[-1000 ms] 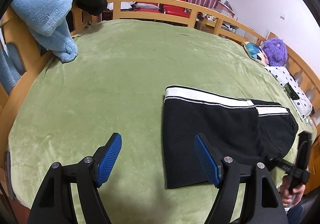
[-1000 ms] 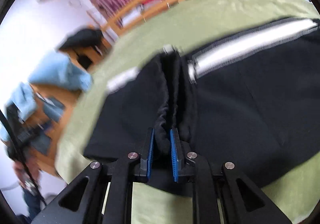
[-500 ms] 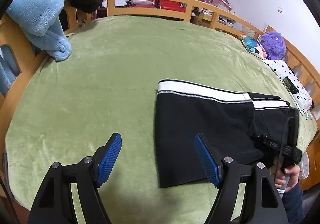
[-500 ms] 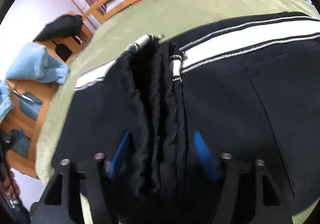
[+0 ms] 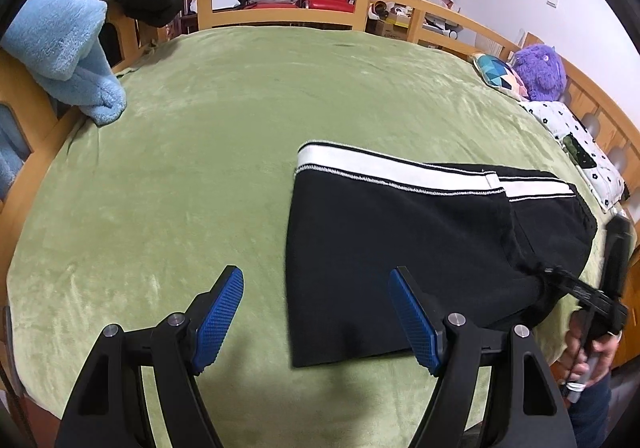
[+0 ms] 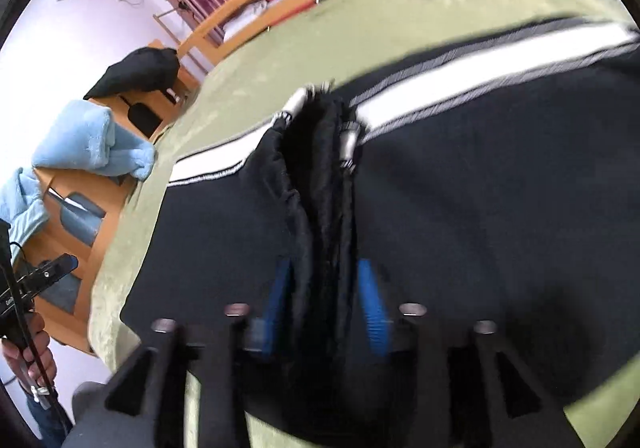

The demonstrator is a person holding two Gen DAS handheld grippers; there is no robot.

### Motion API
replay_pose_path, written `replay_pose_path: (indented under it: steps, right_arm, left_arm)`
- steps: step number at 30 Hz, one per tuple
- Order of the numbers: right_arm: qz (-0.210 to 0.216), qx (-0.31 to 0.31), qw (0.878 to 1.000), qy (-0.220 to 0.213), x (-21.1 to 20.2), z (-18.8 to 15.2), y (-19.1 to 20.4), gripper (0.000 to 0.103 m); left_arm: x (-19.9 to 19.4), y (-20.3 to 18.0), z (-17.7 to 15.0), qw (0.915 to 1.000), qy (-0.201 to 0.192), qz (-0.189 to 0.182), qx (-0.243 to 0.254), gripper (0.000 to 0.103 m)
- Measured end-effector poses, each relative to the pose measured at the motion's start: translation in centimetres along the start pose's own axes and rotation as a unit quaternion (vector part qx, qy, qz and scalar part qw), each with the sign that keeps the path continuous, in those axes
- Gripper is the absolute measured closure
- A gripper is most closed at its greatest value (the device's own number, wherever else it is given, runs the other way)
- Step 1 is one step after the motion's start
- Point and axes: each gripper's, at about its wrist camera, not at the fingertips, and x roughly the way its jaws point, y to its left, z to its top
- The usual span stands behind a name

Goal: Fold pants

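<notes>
Here the green bed [image 5: 200,167] carries the folded black pants [image 5: 400,232], lying toward four o'clock in the left wrist view with the white stripe along their far edge. The left gripper [image 5: 316,324] hangs released at six o'clock, above the pants' near corner. The right gripper [image 6: 326,304] straddles the bunched waistband [image 6: 320,175], its blurred pads parted, so released.

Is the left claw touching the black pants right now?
Apart. The left wrist view shows the left claw open above the green blanket; the pants begin right of the gap, clear of both pads.
</notes>
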Motion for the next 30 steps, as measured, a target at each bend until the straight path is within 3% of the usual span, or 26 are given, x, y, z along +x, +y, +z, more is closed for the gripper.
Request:
replay_pose_path:
  steps: [5, 7, 9, 12, 15, 19, 23, 30]
  right_arm:
    - [-0.074, -0.012, 0.996, -0.04, -5.7, -0.5, -3.6, 0.053]
    - [-0.121, 0.007, 0.991, -0.058, -8.1, -0.3, -6.4, 0.051]
    - [-0.164, 0.031, 0.984, -0.069, -10.6, -0.6, -10.1, 0.042]
    - [-0.197, 0.08, 0.974, -0.073, -12.5, -1.1, -15.0, 0.04]
    - [-0.187, 0.13, 0.971, -0.068, -13.3, -1.5, -19.4, 0.04]
    - [-0.154, 0.175, 0.97, -0.074, -11.9, -1.0, -22.5, 0.04]
    - [-0.125, 0.204, 0.966, -0.1, -11.5, 0.0, -24.0, 0.033]
    - [-0.133, 0.223, 0.96, -0.103, -8.9, 2.7, -25.3, 0.033]
  left_arm:
    - [3.2, 1.0, -1.9, 0.9985, 0.019, -0.028, -0.044, 0.029]
    - [5.5, 2.0, -2.9, 0.9958, 0.04, -0.04, -0.072, 0.029]
    - [7.7, 2.9, -4.0, 0.9916, 0.062, -0.056, -0.099, 0.029]
    - [9.4, 3.9, -5.0, 0.9863, 0.055, -0.086, -0.13, 0.029]
    - [10.2, 4.3, -4.6, 0.9841, 0.037, -0.104, -0.14, 0.029]
    - [12.3, 3.6, -2.8, 0.9866, 0.044, -0.097, -0.124, 0.029]
    - [13.9, 2.8, -0.8, 0.9869, 0.052, -0.108, -0.108, 0.029]
    - [15.9, 1.6, 1.3, 0.9855, 0.069, -0.126, -0.091, 0.03]
